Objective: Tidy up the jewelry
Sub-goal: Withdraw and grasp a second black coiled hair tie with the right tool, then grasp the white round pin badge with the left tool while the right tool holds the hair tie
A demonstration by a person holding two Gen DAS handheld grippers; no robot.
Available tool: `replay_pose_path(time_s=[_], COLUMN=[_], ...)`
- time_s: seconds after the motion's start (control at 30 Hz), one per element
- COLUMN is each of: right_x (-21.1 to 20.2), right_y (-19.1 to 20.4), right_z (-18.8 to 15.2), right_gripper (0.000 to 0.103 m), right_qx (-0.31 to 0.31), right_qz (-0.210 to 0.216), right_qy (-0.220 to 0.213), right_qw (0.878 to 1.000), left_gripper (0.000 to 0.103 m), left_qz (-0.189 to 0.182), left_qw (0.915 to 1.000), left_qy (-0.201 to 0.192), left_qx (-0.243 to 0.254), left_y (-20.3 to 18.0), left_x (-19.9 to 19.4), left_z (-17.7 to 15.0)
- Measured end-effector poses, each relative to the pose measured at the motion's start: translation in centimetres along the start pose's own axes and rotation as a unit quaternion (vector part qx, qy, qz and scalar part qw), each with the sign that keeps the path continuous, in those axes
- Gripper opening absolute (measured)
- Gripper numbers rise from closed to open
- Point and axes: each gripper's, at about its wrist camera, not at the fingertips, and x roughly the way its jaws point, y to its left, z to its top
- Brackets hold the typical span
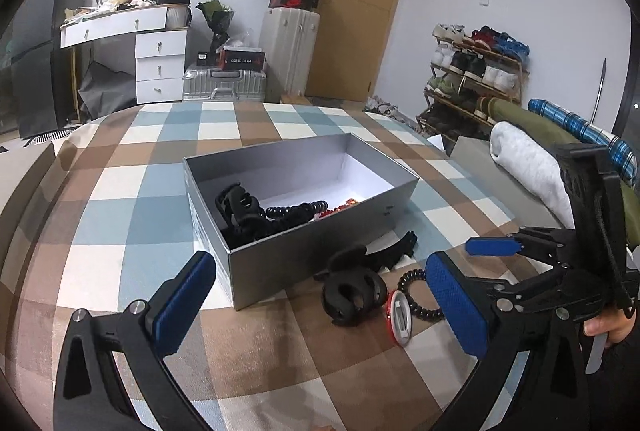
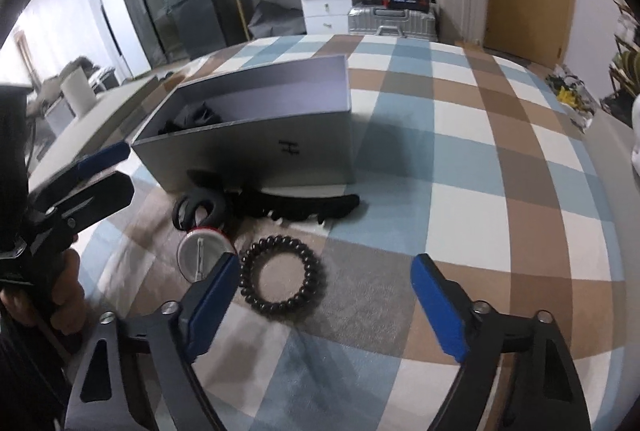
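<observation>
Right claw (image 2: 324, 303): spread wide, empty, low over the coil tie (image 2: 283, 275), whose ring lies nearer the left finger.
Left claw (image 1: 320, 307): spread, empty, facing the box (image 1: 320, 231).
Loose items: round clip (image 2: 200, 209), long clip (image 2: 304, 209), badge (image 2: 202, 251), all just beside the box on the bedspread (image 2: 460, 167).
Risk: an off-centre close could shove the tie, or nip the badge too.

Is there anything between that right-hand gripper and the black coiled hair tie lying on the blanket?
Nothing visible. The right gripper has its jaws open, and the black coiled hair tie lies on the checked blanket just ahead of its left finger. The round red-rimmed mirror sits beside the tie, not in the path.
</observation>
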Motion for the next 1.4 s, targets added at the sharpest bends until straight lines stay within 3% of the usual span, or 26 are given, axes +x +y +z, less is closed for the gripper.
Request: replay_pose_path(time_s=[0.17,0.33,0.5,0.63,0.7,0.73,1.0,1.23,1.4], right_x=[1.0,1.2,1.3,1.6,1.7,1.7,0.2,-1.9,-2.2], right_y=[-0.2,0.2,1.1,2.5,2.9,3.1,2.6,1.6,1.5], right_z=[-0.4,-0.5,-0.6,-0.6,-0.6,-0.6,-0.3,0.3,0.4], right_gripper=[0.046,0.035,0.03,0.027,0.018,0.008,0.008,0.008,0.009], right_qx=[0.004,0.0,-0.014,-0.043,-0.05,-0.052,-0.043,-0.022,-0.015], right_qz=[0.0,0.006,-0.003,-0.033,-0.033,-0.034,-0.022,0.031,0.032], right_qy=[0.025,0.028,0.027,0.024,0.022,0.022,-0.006,-0.046,-0.048], right_qw=[1.0,1.0,1.0,0.998,0.998,0.998,0.999,0.998,0.998], left_gripper=[0.102,0.102,0.102,0.102,0.102,0.102,0.102,0.102,0.097], left_qz=[-0.003,-0.011,-0.018,-0.018,-0.018,-0.018,-0.01,0.03,0.005], left_qw=[0.9999,0.9996,0.9992,0.9991,0.9991,0.999,0.9985,0.9945,0.9884], left_qy=[0.015,0.026,0.031,0.037,0.038,0.04,0.055,0.094,0.139], left_qx=[-0.001,0.009,0.015,0.009,0.006,0.003,-0.001,0.035,0.06], left_y=[0.0,-0.4,-0.8,-0.6,-0.5,-0.4,-0.5,-2.3,-3.3], left_x=[0.2,0.3,0.2,0.3,0.4,0.5,0.8,0.7,1.4], left_z=[-0.3,-0.5,-0.7,-0.7,-0.7,-0.7,-0.7,-2.1,-2.9])
